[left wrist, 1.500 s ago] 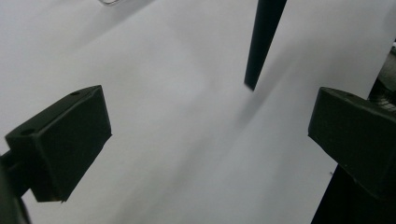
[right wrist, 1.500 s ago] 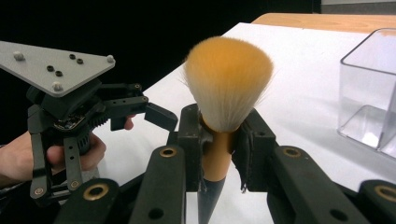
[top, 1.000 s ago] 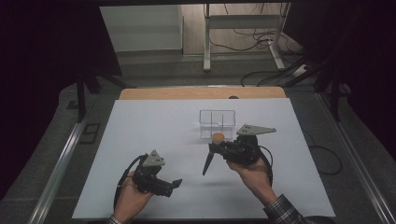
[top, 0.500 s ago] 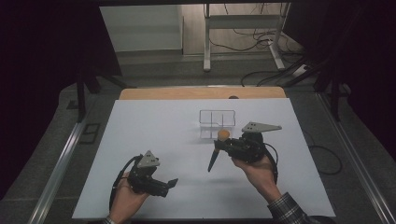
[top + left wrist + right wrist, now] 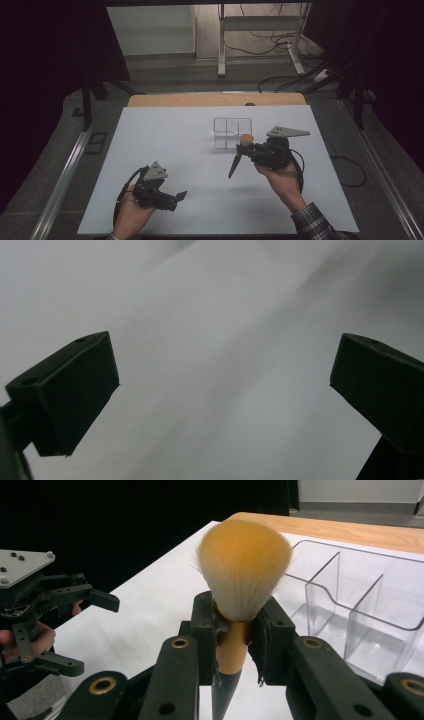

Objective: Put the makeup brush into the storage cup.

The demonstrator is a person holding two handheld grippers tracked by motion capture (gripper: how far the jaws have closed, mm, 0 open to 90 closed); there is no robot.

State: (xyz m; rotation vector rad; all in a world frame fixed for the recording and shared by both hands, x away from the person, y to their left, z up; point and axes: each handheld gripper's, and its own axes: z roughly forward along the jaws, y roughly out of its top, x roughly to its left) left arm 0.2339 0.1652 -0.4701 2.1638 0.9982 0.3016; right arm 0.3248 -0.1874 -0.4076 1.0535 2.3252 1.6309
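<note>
The right claw [image 5: 235,630] pinches a makeup brush [image 5: 242,580] by its collar, bristles up. Just beyond it stands the clear organizer [image 5: 360,610]; likely next, keep the brush upright and lower it into a compartment. The left claw [image 5: 172,197] is spread, empty. No writing is readable.

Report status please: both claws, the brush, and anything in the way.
Left claw open, holding nothing, low over white table. Right claw shut on makeup brush, bristles up. Clear organizer just beyond brush; nothing between them.
</note>
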